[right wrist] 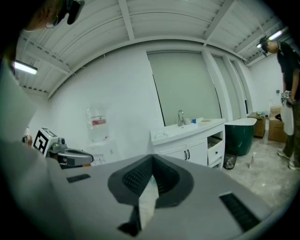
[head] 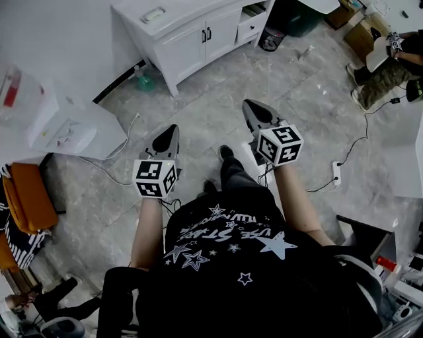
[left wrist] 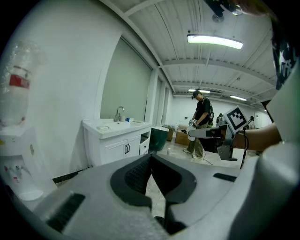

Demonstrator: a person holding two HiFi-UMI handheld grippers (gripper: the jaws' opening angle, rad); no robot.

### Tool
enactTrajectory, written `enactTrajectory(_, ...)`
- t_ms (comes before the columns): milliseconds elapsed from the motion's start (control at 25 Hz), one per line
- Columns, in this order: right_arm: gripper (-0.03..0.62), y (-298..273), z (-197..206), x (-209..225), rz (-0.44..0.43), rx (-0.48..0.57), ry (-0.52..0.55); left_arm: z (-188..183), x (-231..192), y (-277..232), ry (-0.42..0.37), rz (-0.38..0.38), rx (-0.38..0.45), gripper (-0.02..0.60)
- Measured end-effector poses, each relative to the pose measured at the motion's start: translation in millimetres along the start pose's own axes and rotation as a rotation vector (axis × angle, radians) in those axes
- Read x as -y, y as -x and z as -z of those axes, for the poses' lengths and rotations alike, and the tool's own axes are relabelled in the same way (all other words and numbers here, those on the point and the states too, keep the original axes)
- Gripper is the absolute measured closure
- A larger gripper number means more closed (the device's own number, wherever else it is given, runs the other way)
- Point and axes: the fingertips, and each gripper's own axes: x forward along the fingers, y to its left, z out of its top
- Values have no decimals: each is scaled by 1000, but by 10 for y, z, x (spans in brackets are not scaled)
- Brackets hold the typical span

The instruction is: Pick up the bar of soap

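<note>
Grey veined floor (head: 218, 99) fills the room under the person, who stands well back from a white cabinet (head: 198, 43) with a tap and basin set against the far wall. On its worktop (head: 192, 13), near the left end, lies the bar of soap (head: 153, 14), a small pale block in what looks like a shallow dish; it is too small to make out further. Both tools are held out at about waist height over bare floor, far from the soap. The left claw (head: 170, 130) is clenched: in the left gripper view its two dark ribbed pads (left wrist: 136, 176) meet at the tip with nothing caught between them, only floor showing through the gap lower down. The right claw (head: 250, 104) is likewise closed tight on nothing, its tips together in the right gripper view and pointing toward the cabinet. A water dispenser (head: 66, 132) stands at the left, a green bottle (head: 144, 80) sits on the floor beside the cabinet's corner, and another person (head: 383, 66) stands at the far right.
</note>
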Motion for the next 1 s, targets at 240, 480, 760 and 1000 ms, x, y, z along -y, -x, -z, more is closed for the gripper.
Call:
enactTrajectory(240,517,-31,-13,-117,3,14,5,55,-112,149,15,-10,2,571)
enactTrajectory(480,321,-293,-35,-291,-78,-44,9,-12,-307,223,43,-33,23,571)
enactTrajectory(760,247,-714,-35,-330,-143,-86,15,-25,-594,135,74,-85,27,571)
enactTrajectory(1000,212,-1210,-123,-158,-176,-87,-36,-78,-888,-167,96,-106,7,571)
